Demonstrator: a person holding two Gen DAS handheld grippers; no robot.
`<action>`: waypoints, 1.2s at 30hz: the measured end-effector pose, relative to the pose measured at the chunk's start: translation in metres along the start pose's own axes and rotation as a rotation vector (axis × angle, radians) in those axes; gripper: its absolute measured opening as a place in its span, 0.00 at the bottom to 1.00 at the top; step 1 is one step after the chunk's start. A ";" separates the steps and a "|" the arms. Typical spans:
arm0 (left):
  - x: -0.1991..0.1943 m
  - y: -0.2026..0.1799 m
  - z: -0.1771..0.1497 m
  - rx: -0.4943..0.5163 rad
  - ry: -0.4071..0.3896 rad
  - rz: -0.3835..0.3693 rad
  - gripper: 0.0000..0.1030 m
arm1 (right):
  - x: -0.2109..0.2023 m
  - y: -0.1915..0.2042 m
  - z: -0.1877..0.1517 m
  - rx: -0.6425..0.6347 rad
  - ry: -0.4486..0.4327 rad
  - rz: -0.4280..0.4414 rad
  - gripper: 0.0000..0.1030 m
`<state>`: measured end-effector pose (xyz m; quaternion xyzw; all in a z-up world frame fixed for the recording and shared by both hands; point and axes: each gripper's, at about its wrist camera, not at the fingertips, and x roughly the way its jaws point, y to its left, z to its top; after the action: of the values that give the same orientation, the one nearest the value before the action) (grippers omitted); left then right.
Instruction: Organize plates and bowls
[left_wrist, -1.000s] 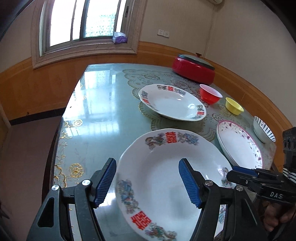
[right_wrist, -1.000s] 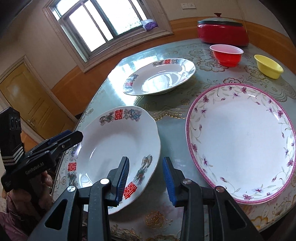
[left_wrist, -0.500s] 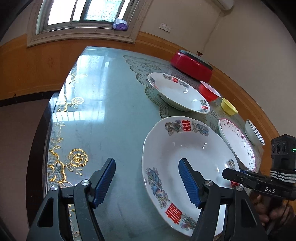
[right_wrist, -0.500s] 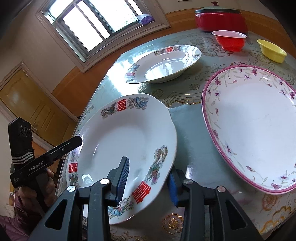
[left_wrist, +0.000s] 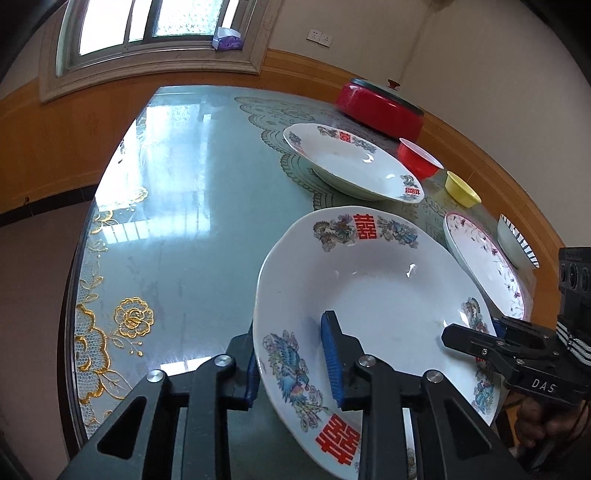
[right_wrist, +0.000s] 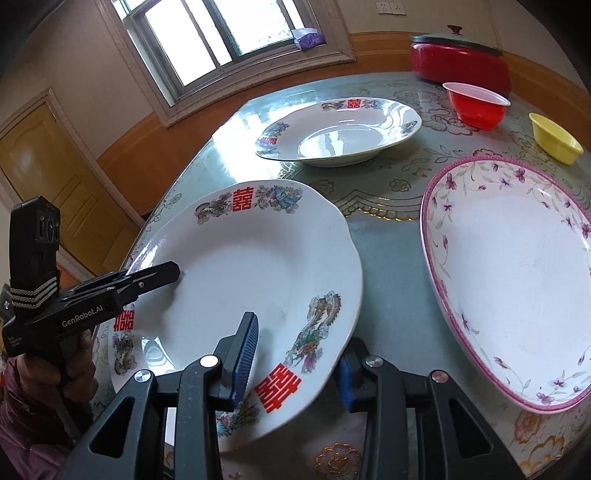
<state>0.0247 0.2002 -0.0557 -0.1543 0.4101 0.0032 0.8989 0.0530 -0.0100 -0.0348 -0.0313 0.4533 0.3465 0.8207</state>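
A white deep plate with red characters and dragon prints (left_wrist: 376, 291) (right_wrist: 251, 280) sits at the near table edge. My left gripper (left_wrist: 291, 362) is shut on its left rim, one finger inside and one outside. My right gripper (right_wrist: 295, 360) is shut on its near right rim the same way. The plate looks tilted, its left edge raised. A matching plate (left_wrist: 351, 162) (right_wrist: 340, 129) lies farther back. A pink-rimmed floral plate (left_wrist: 484, 258) (right_wrist: 513, 273) lies to the right.
A red bowl (right_wrist: 476, 103), a yellow bowl (right_wrist: 556, 142) and a striped bowl (left_wrist: 515, 240) stand at the right. A red lidded pot (left_wrist: 380, 107) stands at the back. The glass table (left_wrist: 177, 206) has a rounded edge at the left.
Both grippers have closed on the near plate's rim, left on the left side, right on the near right side. The plate has tilted up slightly.
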 end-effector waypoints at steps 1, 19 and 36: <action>0.000 0.000 0.000 -0.002 0.000 0.006 0.29 | 0.001 0.001 0.001 -0.011 0.001 -0.008 0.37; 0.000 -0.002 0.002 -0.001 -0.017 0.029 0.29 | 0.002 -0.003 0.002 -0.078 -0.021 -0.019 0.37; -0.017 -0.018 -0.006 0.032 -0.072 -0.015 0.25 | -0.004 -0.006 0.002 -0.067 -0.059 -0.036 0.36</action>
<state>0.0115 0.1831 -0.0422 -0.1430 0.3762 -0.0046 0.9154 0.0572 -0.0161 -0.0322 -0.0566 0.4162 0.3473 0.8384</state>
